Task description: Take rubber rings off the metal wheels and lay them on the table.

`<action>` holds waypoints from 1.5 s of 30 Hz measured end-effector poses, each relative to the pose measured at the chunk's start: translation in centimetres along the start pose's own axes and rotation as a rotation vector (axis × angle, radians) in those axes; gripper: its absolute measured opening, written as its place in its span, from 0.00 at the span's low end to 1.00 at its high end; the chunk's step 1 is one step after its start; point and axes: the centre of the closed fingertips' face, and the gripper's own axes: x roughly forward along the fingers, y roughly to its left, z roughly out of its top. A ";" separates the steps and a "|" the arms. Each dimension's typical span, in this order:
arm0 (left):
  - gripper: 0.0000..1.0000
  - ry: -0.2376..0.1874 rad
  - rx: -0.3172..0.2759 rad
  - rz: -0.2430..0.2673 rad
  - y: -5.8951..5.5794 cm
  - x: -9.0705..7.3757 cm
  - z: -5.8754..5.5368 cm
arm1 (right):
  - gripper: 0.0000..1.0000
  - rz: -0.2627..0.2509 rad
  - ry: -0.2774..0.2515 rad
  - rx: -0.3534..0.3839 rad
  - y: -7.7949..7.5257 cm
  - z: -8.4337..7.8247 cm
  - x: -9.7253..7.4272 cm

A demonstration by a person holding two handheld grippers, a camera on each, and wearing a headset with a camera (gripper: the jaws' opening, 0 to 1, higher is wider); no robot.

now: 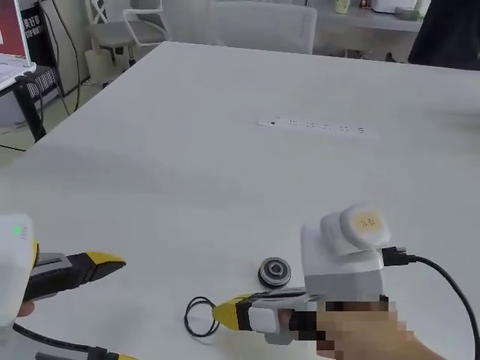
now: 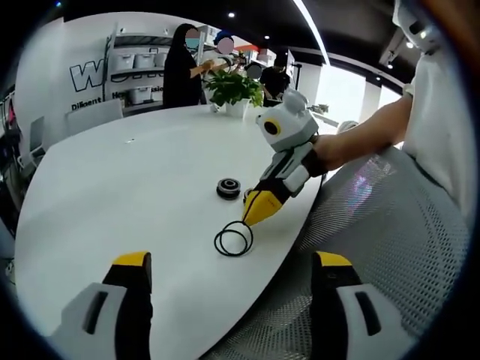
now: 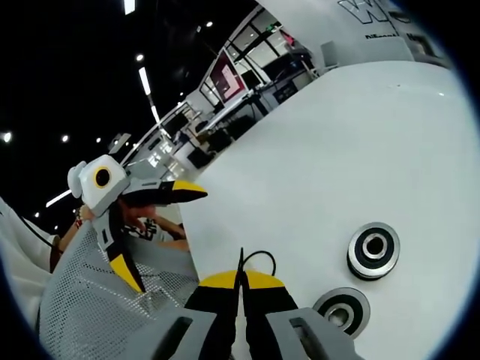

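Thin black rubber rings (image 1: 199, 315) (image 2: 234, 240) lie on the white table near its front edge. My right gripper (image 1: 219, 310) (image 2: 253, 214) (image 3: 240, 279) is shut, its yellow tips pinching the edge of a rubber ring (image 3: 259, 259) that rests on the table. One metal wheel (image 1: 274, 271) (image 2: 229, 187) stands just behind the tips. In the right gripper view two metal wheels (image 3: 373, 250) (image 3: 341, 309) lie to the right of the jaws. My left gripper (image 1: 112, 309) (image 2: 232, 262) (image 3: 159, 232) is open and holds nothing, a short way left of the rings.
A white power strip (image 1: 315, 125) lies farther back on the table (image 1: 187, 165). Chairs (image 1: 262, 26) stand beyond the far edge. A potted plant (image 2: 234, 91) sits at the table's other end, with people standing behind it.
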 end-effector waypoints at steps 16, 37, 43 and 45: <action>0.85 -0.001 -0.009 -0.014 -0.3 0.1 0.0 | 0.00 -0.049 0.008 -0.034 -1.1 -0.2 0.2; 0.85 -0.003 -0.019 -0.013 -0.2 0.1 0.0 | 0.08 -0.105 0.010 -0.101 -2.2 0.4 -0.5; 0.85 0.003 -0.015 -0.013 -0.2 0.1 -0.1 | 0.09 -0.120 -0.026 -0.113 -2.4 1.6 -1.3; 0.85 0.005 -0.014 -0.013 -0.2 0.1 -0.1 | 0.09 -0.123 -0.041 -0.125 -2.4 2.1 -1.7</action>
